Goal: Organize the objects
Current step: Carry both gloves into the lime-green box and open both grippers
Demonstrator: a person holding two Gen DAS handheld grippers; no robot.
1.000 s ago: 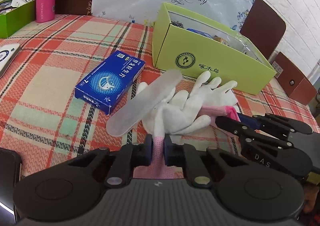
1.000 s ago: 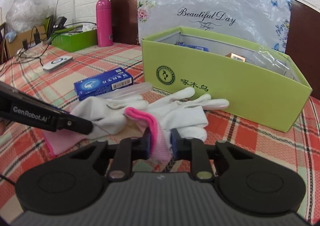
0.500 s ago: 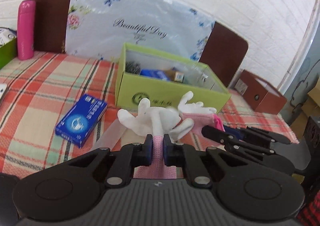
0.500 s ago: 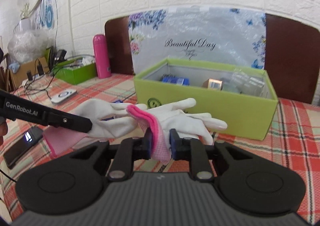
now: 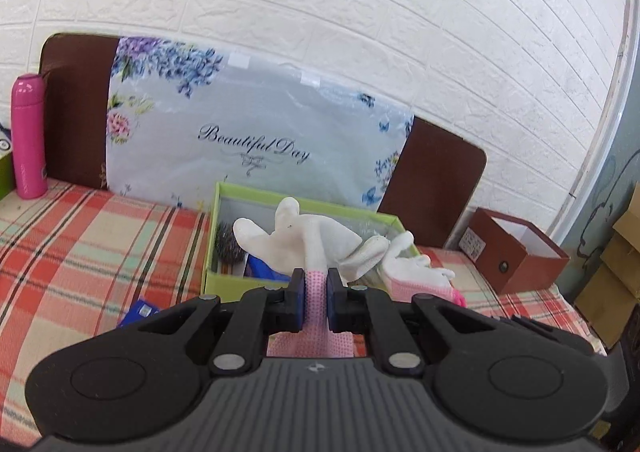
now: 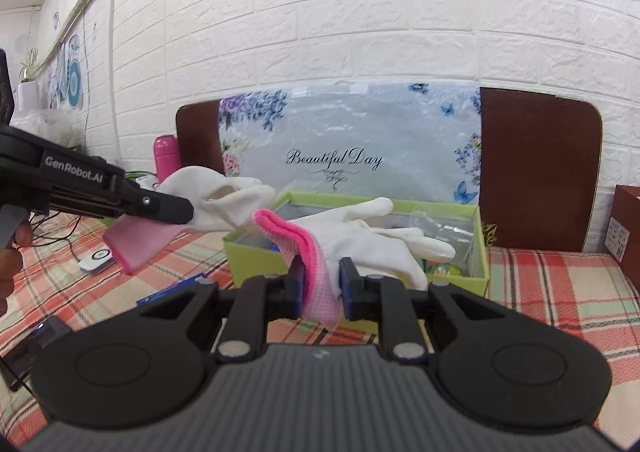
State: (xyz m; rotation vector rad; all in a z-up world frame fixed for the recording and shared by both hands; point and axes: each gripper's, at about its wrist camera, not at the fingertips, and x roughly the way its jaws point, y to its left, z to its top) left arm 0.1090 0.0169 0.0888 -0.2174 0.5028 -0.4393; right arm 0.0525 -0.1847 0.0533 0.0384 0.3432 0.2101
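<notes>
We see the left gripper (image 5: 316, 302) clenched on the pink cuff of one white glove (image 5: 308, 238), the pads pressing the knit from both sides, and the glove's limp fingers splay out at twelve o'clock from the jaws, off the table. In the right wrist view this same left gripper (image 6: 182, 209) enters from nine o'clock, with its glove (image 6: 218, 203) hanging from the tip and the pink cuff drooping below.

The right gripper (image 6: 320, 288) is likewise clamped on the pink cuff of the second white glove (image 6: 372, 236), whose fingers reach toward two o'clock. In the left wrist view that second glove (image 5: 412, 272) sits at three o'clock of the first.

Beyond both gloves, at twelve o'clock, stands the open green box (image 6: 256, 260) on the plaid tablecloth (image 5: 80, 252); both gloves are held in the air in front of its opening. A blue carton (image 5: 138, 312) lies on the cloth at eight o'clock of the box. Behind the box leans a floral bag (image 6: 352, 147) against a brown headboard (image 6: 536, 167). A pink bottle (image 5: 27, 135) stands at ten o'clock, and a brown box (image 5: 516, 252) at three o'clock.
</notes>
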